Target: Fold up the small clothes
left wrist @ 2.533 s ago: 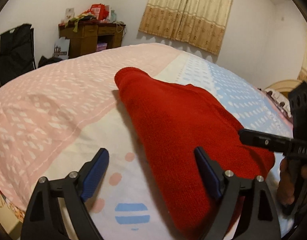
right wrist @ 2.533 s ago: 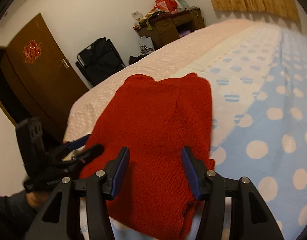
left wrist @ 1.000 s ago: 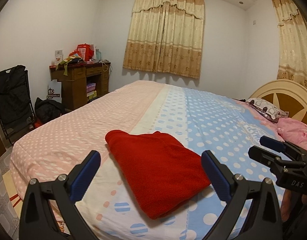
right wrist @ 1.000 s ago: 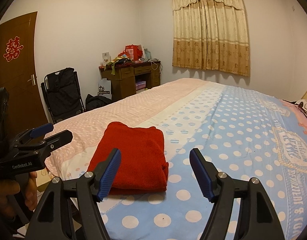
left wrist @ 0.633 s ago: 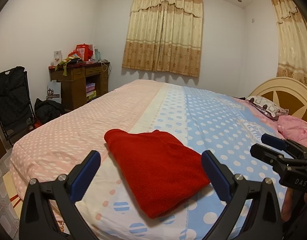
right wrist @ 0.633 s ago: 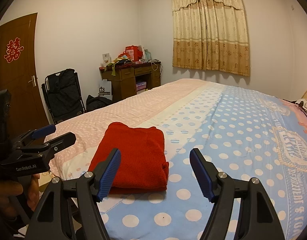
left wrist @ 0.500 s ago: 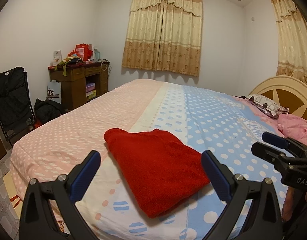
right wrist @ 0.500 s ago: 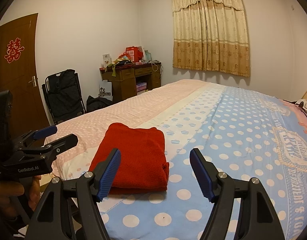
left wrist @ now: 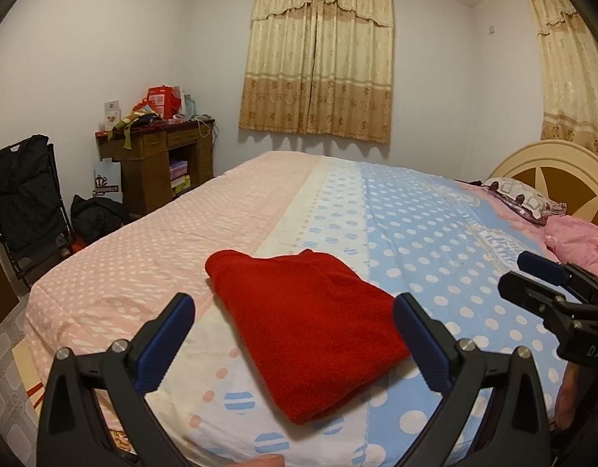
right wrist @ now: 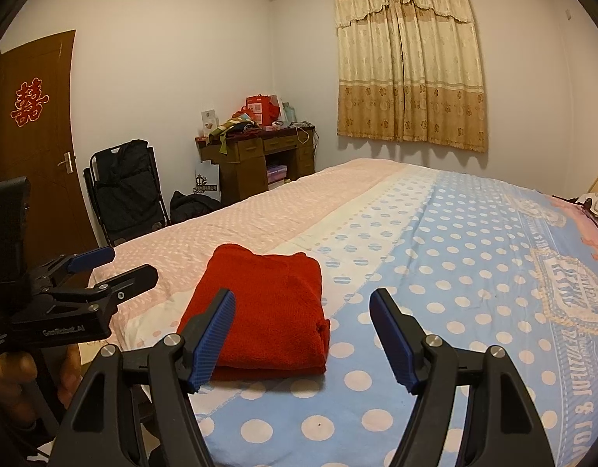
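A red knitted garment (left wrist: 306,327) lies folded into a thick rectangle near the front edge of the bed (left wrist: 415,225). In the right wrist view the red garment (right wrist: 267,303) sits left of centre. My left gripper (left wrist: 292,301) is open and held back from the garment, with nothing between its blue pads. The right gripper (right wrist: 302,295) is open too and apart from the cloth. Each gripper also shows in the other's view: the right gripper (left wrist: 522,274) at the right edge, the left gripper (right wrist: 129,264) at the left, with a hand (right wrist: 11,381) below it.
The bed has a pink, white and blue dotted sheet. A patterned pillow (left wrist: 520,198), a pink cloth (left wrist: 579,237) and a headboard (left wrist: 551,167) are at the far right. A cluttered wooden desk (right wrist: 260,163), a black folding chair (right wrist: 123,190) and a door (right wrist: 30,136) stand left.
Since the earliest frames both grippers have drawn back and up from the garment, which stays folded on the bed. Over the last second nothing visibly moved.
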A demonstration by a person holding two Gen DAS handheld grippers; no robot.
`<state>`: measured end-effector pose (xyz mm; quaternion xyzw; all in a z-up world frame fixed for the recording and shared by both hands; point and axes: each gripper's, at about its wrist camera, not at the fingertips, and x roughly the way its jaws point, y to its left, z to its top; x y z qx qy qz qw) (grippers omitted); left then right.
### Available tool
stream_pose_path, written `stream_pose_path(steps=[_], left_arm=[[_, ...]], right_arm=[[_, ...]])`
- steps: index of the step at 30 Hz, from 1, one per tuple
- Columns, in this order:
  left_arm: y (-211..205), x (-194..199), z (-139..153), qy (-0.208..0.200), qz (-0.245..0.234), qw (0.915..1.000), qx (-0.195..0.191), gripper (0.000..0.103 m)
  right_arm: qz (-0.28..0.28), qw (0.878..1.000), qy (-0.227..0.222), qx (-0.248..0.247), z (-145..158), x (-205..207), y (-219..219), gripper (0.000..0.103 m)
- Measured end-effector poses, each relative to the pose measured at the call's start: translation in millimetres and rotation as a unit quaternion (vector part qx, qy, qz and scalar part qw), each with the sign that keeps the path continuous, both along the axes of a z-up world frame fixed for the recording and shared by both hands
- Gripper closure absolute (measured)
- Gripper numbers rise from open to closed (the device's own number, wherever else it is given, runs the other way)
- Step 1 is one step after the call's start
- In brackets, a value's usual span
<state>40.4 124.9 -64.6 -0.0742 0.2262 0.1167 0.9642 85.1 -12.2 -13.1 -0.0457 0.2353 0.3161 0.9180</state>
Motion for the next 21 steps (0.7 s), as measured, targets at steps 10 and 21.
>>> stream_pose_path(steps=[10,21], left_arm=[[7.7,-2.7,7.0,-0.006,0.019,0.9998,0.007,0.000],[12.1,-0.6,2.3,-0.002,0.025,0.9995,0.018,0.000]], right_arm=[[0.004,1.000,-0.014,0.005,2.4,-5.6,2.2,0.031],[0.005,1.000,0.001,0.001,-9.0,-3.3,2.6,0.030]])
